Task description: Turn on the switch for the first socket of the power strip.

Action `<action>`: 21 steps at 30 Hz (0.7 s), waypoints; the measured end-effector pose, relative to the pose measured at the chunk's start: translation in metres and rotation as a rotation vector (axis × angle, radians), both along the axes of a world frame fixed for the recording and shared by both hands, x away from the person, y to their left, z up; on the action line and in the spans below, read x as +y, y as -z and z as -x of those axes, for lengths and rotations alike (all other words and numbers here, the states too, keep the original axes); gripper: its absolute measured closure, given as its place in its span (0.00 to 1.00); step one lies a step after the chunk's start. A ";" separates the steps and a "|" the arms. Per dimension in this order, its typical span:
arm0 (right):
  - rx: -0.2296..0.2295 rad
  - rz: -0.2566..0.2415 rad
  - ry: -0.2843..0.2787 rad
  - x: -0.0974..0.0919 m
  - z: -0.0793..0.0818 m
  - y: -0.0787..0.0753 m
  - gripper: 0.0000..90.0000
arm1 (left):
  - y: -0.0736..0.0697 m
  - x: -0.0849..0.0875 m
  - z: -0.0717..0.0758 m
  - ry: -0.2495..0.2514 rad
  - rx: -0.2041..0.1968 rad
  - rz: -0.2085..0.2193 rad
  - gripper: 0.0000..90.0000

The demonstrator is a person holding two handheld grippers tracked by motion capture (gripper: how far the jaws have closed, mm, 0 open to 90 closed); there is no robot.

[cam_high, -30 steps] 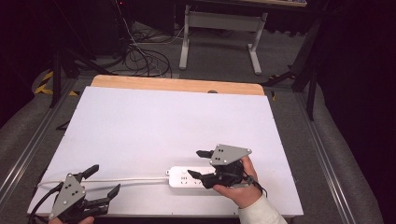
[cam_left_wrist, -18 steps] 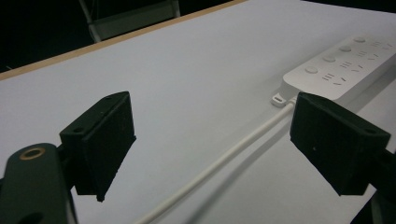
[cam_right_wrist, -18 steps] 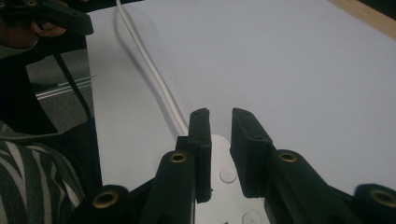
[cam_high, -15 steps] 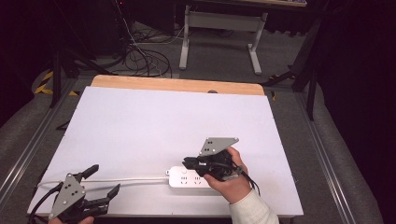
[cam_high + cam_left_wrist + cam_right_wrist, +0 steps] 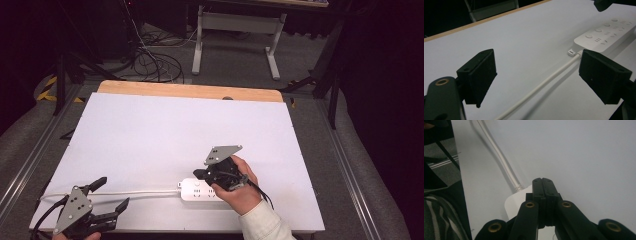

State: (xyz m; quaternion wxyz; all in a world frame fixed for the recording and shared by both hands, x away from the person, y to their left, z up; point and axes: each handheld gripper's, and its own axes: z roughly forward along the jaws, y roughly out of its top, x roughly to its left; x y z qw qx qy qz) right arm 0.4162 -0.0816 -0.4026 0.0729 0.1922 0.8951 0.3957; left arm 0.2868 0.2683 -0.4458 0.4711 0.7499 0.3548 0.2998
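The right gripper [image 5: 201, 174], jaws just clenched together on nothing, hovered seemingly over the white plastic power strip [image 5: 196, 190]; the left gripper [image 5: 112, 195] rested released.

No readable text, labels or numbers anywhere; power strip [image 5: 607, 31] beyond the jaws carries only unmarked buttons and sockets.
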 end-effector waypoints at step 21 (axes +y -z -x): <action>0.048 0.144 0.012 0.014 -0.012 0.025 1.00 | 0.001 -0.001 0.000 0.000 0.007 0.006 0.17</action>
